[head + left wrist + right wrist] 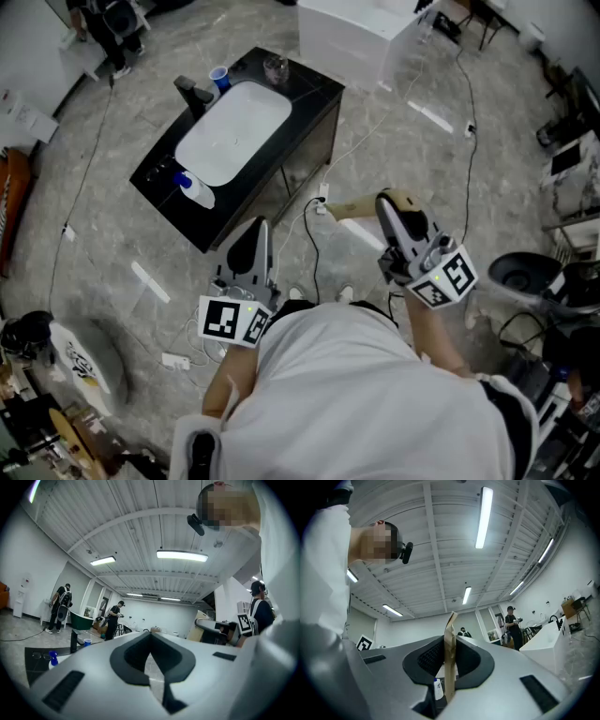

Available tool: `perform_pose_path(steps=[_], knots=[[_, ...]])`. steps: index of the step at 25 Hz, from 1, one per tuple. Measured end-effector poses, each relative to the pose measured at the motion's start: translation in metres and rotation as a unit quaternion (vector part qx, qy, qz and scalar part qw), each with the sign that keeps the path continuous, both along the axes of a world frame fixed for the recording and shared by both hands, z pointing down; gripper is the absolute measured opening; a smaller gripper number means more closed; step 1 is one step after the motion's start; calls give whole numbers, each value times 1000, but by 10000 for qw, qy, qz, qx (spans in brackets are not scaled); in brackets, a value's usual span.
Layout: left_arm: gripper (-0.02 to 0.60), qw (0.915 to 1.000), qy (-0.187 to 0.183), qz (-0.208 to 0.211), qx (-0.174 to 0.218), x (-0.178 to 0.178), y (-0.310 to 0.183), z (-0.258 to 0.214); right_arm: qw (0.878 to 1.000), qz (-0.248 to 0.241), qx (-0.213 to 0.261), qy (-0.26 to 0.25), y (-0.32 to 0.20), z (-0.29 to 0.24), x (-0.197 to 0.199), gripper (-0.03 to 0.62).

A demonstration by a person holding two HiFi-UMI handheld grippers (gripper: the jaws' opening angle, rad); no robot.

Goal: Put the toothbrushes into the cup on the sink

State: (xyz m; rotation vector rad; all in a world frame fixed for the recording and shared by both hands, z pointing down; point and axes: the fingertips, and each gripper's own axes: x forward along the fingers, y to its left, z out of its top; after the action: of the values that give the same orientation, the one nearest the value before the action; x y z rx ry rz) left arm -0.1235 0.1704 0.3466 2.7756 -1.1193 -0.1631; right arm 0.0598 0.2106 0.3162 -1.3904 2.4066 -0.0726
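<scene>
A white sink (pixel 239 127) set in a black cabinet stands on the floor ahead of me, up and to the left. A blue cup (pixel 218 77) sits at its far corner beside the black faucet (pixel 192 94); the cup (pixel 87 642) also shows small in the left gripper view. My right gripper (pixel 386 204) is shut on a flat tan toothbrush pack (pixel 349 208), which stands edge-on between the jaws (pixel 450 658). My left gripper (pixel 253 234) is held low near my body, shut with nothing in it (pixel 151 639). Both are well short of the sink.
A blue-capped soap bottle (pixel 194 190) lies at the sink's near end, and a clear glass (pixel 276 67) stands at the far right corner. Cables (pixel 314 248) trail over the floor between me and the cabinet. A white block (pixel 352 33) stands beyond it. Other people work in the background.
</scene>
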Motion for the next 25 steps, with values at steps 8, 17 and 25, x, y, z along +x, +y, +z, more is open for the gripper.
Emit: perform_pose_path(steps=[8,17,25], knots=[[-2,9999,-1,-87,-82,20,8,3,10000,-51,-60,-35,8,3,23,61],[-3,9994,-51,-288,-164,33,22,6,10000,-84,-33,-22,25,5,47,61],[-2,9981,-106,-578,-202,48,38,8,9997,-258,0,3,35,11,75,61]])
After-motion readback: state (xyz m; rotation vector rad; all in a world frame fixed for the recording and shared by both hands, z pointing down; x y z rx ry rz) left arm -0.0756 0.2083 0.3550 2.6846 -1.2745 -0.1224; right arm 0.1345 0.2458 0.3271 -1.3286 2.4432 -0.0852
